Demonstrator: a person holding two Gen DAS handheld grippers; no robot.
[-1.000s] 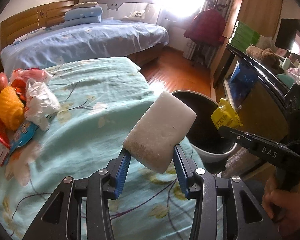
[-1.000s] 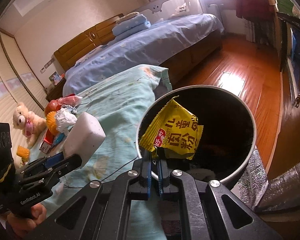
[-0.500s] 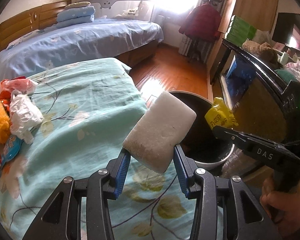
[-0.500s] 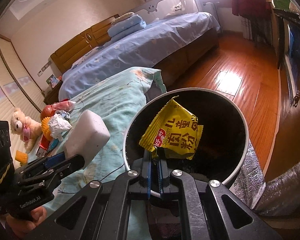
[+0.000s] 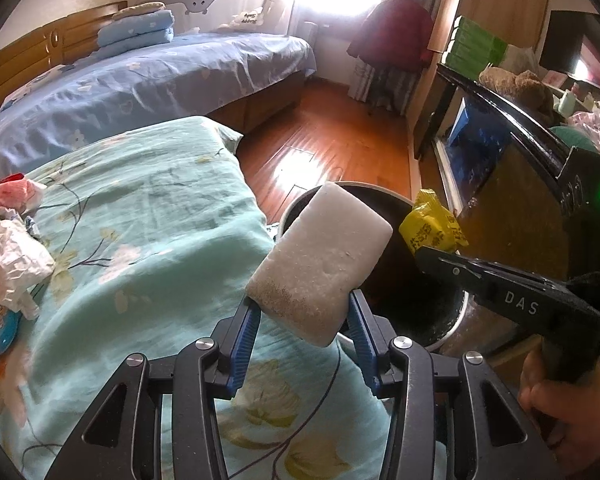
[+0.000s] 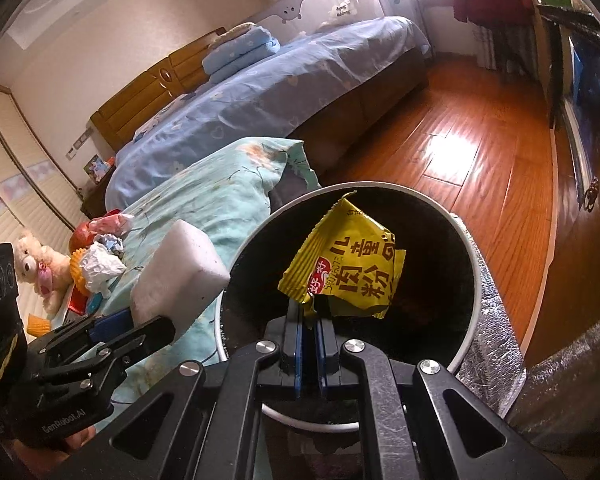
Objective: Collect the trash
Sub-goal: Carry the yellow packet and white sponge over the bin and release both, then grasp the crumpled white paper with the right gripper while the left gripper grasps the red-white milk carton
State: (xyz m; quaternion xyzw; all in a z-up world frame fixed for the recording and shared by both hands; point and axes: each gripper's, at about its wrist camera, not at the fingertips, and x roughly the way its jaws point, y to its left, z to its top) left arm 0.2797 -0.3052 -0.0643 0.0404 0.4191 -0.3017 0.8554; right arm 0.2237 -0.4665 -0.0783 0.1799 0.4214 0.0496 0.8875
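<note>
My left gripper (image 5: 302, 314) clamps the white foam block (image 5: 320, 268) low at its end beside the bin (image 6: 474, 264) — light, squashy — while my right gripper (image 6: 309, 312) pinches the crinkly yellow wrapper (image 6: 348, 268) by one corner over it.

my grainy white foam block (image 5: 320, 264), my glossy crinkled yellow foil packet (image 6: 344, 272), soft teal cloth bedcover (image 5: 148, 216), polished wood floor (image 6: 480, 168).
</note>
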